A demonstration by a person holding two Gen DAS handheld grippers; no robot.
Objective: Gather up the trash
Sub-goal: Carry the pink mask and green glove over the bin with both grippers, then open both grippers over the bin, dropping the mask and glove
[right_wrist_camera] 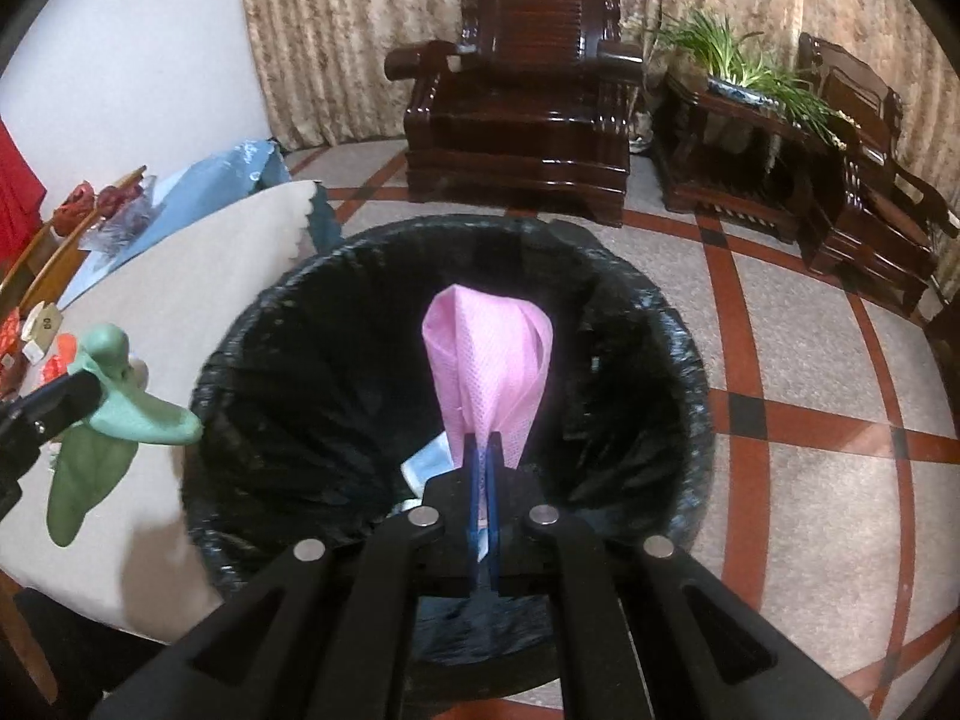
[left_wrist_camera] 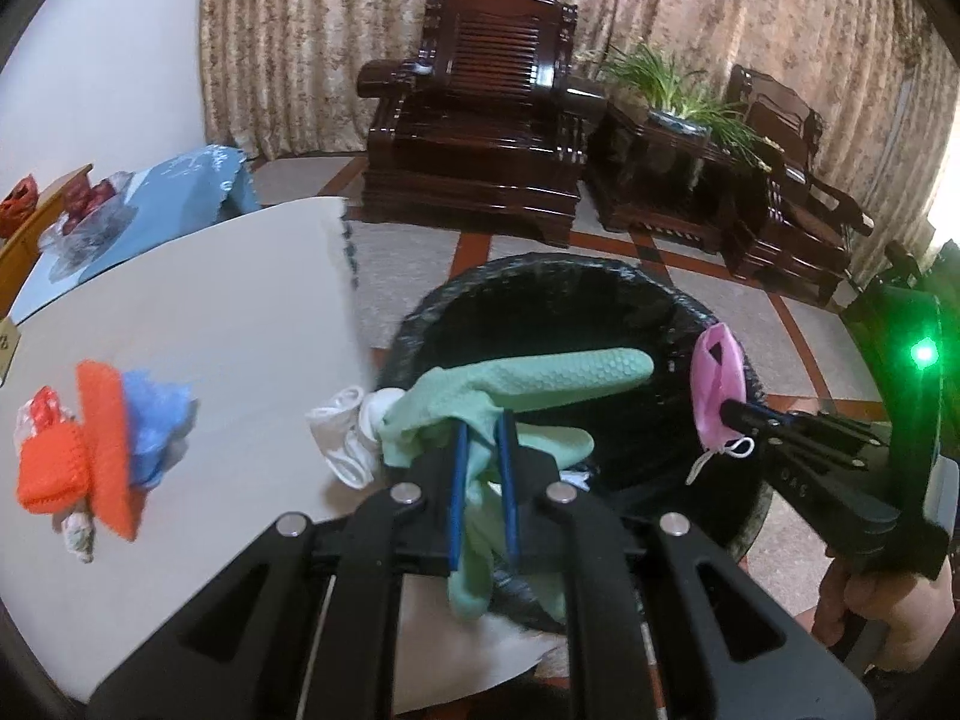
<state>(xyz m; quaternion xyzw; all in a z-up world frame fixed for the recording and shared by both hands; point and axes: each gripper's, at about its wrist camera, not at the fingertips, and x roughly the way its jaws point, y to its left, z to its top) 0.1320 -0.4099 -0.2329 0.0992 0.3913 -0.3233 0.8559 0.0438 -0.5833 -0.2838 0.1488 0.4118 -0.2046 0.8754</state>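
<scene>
Toward the left edge of the pale table [left_wrist_camera: 240, 312] lies a small heap of litter not yet collected: an orange scrubbing pad [left_wrist_camera: 90, 444] with a crumpled blue wrapper [left_wrist_camera: 159, 420] just beside it and a red-and-white wrapper [left_wrist_camera: 42, 414] at its outer side. It sits well apart from the bin, so it looks like the next load.

Near the table's right edge, where the bin stands against it, the left gripper [left_wrist_camera: 480, 426] is clamped narrow on a green rubber glove [left_wrist_camera: 528, 378]. The glove is soft and limp: one finger sticks out over the bin's opening, showing a honeycomb grip pattern, while the cuff hangs below the jaws. A white crumpled piece [left_wrist_camera: 345, 438] hangs against the glove's left side; whether it is caught in the same grip I cannot tell. The hold looks meant for carrying the glove over the rim to drop it in.

The bin [right_wrist_camera: 252, 360], lined with a black bag, stands on the floor tight beside the table, handy for sweeping things across. Something pale blue [right_wrist_camera: 429, 462] already lies inside.

Over the bin's mouth, the right gripper [right_wrist_camera: 480, 438] is pinched almost fully together on a pink face mask [right_wrist_camera: 486, 360]. The mask is thin woven fabric, folded lengthwise and standing up from the jaws, its white ear loop dangling. It seems placed so that opening the jaws would drop it straight in.
</scene>
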